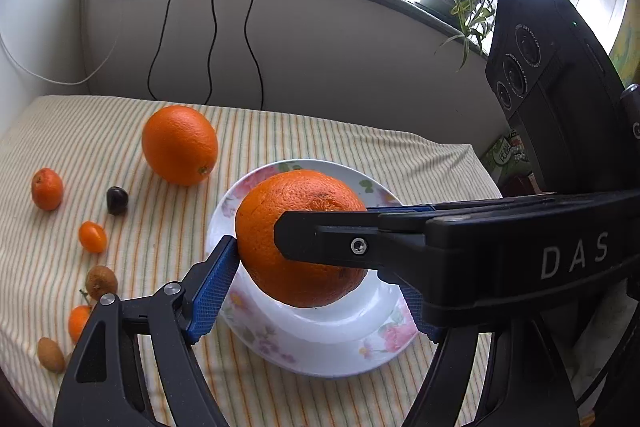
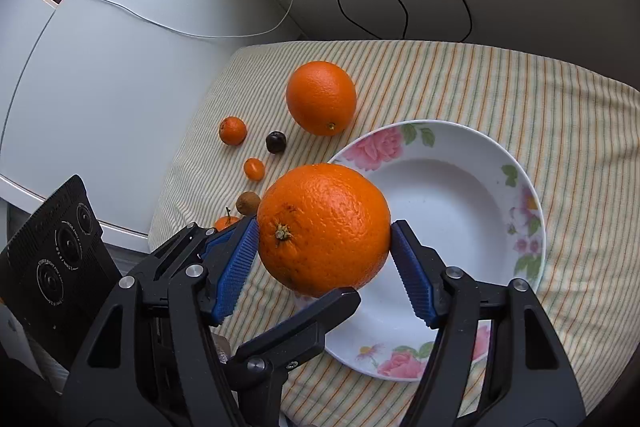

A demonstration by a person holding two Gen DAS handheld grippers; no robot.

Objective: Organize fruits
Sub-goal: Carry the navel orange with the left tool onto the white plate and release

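Observation:
A large orange point(image 1: 280, 259) point(image 2: 324, 227) hangs above the near rim of a white floral plate point(image 1: 328, 351) point(image 2: 448, 203). Both grippers grip it. My left gripper point(image 1: 316, 291) has its blue pads point(image 1: 212, 295) against its sides. My right gripper point(image 2: 324, 259) pinches it between its blue pads point(image 2: 236, 267); one of its black fingers crosses the left wrist view. The plate holds no fruit. A second large orange point(image 1: 180, 145) point(image 2: 321, 98) lies on the striped cloth behind the plate.
Small fruits lie left of the plate: a mandarin point(image 1: 47, 189) point(image 2: 232, 130), a dark cherry point(image 1: 117, 200) point(image 2: 276, 142), a kumquat point(image 1: 92, 236) point(image 2: 254, 169), a brown longan point(image 1: 101, 282) point(image 2: 247, 203) and others. Black cables point(image 1: 252, 27) hang from the windowsill; a white cabinet point(image 2: 100, 87) stands left of the table.

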